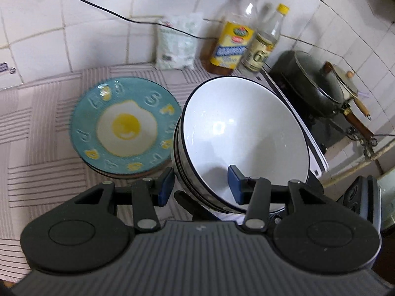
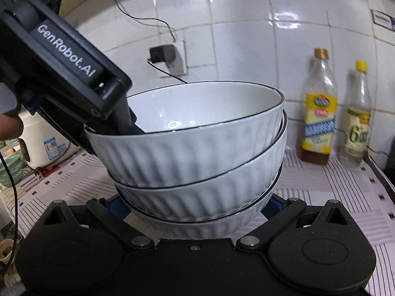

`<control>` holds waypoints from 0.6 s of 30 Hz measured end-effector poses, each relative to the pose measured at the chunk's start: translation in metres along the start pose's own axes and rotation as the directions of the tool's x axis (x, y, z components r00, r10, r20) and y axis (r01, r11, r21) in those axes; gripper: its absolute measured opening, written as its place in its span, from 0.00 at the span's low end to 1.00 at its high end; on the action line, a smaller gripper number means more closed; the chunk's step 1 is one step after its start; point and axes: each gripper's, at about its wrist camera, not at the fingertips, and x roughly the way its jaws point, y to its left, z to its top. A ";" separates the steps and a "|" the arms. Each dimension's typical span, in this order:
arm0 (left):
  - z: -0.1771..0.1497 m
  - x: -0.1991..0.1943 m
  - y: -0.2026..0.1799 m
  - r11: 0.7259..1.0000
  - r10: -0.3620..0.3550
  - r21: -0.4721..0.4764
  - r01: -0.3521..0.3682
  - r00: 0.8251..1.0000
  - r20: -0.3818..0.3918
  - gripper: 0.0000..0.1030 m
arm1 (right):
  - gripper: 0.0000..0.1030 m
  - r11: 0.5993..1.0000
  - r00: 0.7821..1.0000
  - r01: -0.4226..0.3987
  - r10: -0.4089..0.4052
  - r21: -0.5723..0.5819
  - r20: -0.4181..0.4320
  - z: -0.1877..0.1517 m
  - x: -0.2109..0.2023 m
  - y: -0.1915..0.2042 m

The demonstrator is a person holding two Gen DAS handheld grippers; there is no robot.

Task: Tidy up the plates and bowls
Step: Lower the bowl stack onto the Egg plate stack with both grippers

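A stack of three white ribbed bowls [image 2: 197, 157] with dark rims stands on the striped cloth; the top bowl [image 1: 244, 138] is tilted. My left gripper [image 1: 200, 185] straddles the top bowl's near rim, one blue pad inside and one outside, with a wide gap between the pads. It shows in the right wrist view [image 2: 108, 116] at the rim. My right gripper [image 2: 195, 204] is open around the stack's lowest bowl, pads at either side. A blue plate stack [image 1: 123, 125] with a fried-egg picture sits left of the bowls.
Two bottles [image 1: 232, 42] [image 1: 261, 46] and a white bag [image 1: 177, 42] stand against the tiled wall. A dark pot with lid [image 1: 313, 83] sits on a stove at right. A black cable [image 1: 103, 9] runs from a wall socket. A white appliance [image 2: 44, 145] stands at far left.
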 end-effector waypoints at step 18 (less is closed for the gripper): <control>0.029 0.043 0.058 0.991 0.095 -0.094 -0.093 0.995 0.019 0.45 | 1.00 0.995 0.995 -0.084 0.081 -0.062 -0.053 0.011 0.087 0.006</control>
